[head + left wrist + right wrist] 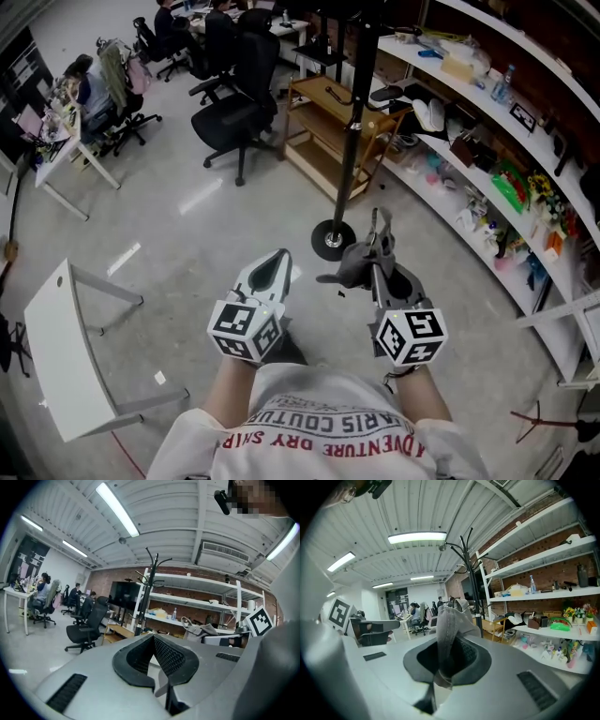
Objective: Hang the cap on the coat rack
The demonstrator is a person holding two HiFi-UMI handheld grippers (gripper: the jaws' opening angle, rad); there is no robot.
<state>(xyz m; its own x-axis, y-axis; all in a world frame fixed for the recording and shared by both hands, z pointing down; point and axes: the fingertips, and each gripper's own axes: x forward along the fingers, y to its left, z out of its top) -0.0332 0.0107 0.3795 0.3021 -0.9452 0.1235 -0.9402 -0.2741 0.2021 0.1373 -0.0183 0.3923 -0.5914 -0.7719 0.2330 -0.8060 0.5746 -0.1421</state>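
Observation:
A grey cap (353, 268) hangs to the left of my right gripper (379, 227), which is shut on its fabric. In the right gripper view the cap (449, 620) rises folded from between the jaws of the right gripper (452, 641). The black coat rack (353, 122) stands just ahead on a round base (332, 240). Its hooks (464, 543) show above and beyond the cap. My left gripper (279, 257) is held level beside the right one, shut with nothing in it. From the left gripper (153, 638) the coat rack (149, 590) stands ahead, a little left of centre.
Long white shelves (487, 141) full of small items curve along the right. A wooden trolley (328, 117) stands behind the rack, with black office chairs (234, 112) to its left. A white table (56, 356) is at my near left. People sit at desks far left.

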